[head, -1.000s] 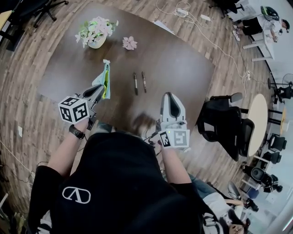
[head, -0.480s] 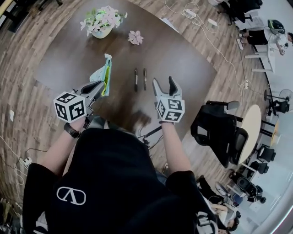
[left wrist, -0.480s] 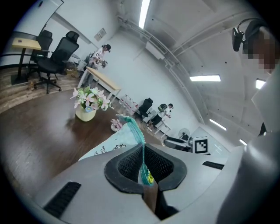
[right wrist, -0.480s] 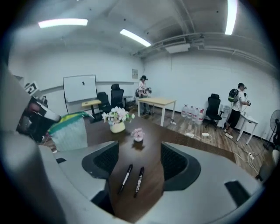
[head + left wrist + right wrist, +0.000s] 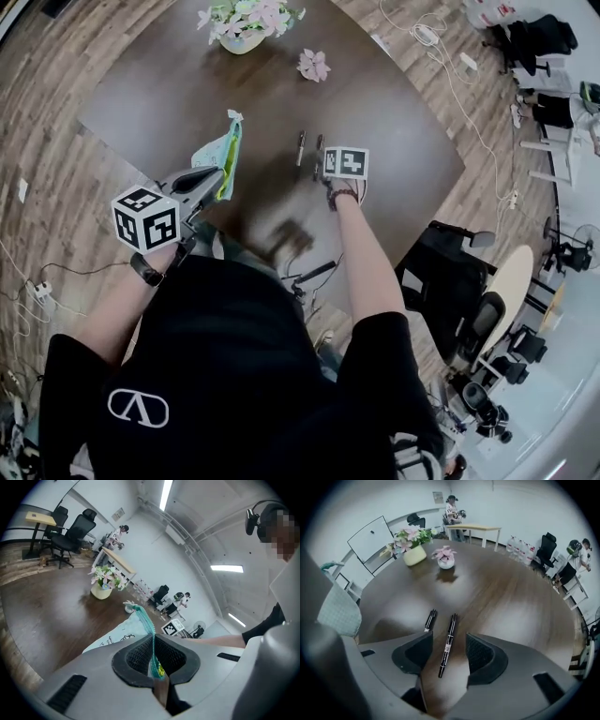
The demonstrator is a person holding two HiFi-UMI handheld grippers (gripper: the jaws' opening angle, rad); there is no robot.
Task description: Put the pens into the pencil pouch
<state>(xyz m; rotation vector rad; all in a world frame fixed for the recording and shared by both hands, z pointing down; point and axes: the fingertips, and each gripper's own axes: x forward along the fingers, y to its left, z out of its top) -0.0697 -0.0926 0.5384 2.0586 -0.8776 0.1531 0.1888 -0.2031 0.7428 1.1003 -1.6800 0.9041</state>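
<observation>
Two black pens lie side by side on the dark brown table (image 5: 159, 94). The left pen (image 5: 300, 147) (image 5: 430, 619) lies in the open. The right pen (image 5: 319, 143) (image 5: 448, 644) lies between the jaws of my right gripper (image 5: 446, 651), which points steeply down over it. Those jaws are closing and the pads stand clear of the pen. My left gripper (image 5: 214, 180) (image 5: 154, 660) is shut on the zip edge of the pale green pencil pouch (image 5: 221, 157) (image 5: 133, 625), holding it up to the left of the pens.
A pot of flowers (image 5: 246, 17) and a small pink flower (image 5: 313, 65) stand at the table's far side. A black chair (image 5: 455, 272) is by the right edge. Cables run over the wood floor (image 5: 441, 42). People sit at desks far behind (image 5: 452, 506).
My right gripper swung down from in front of my body onto the right pen, and its jaws went from shut to open. The left gripper with the pouch shifted only slightly.
</observation>
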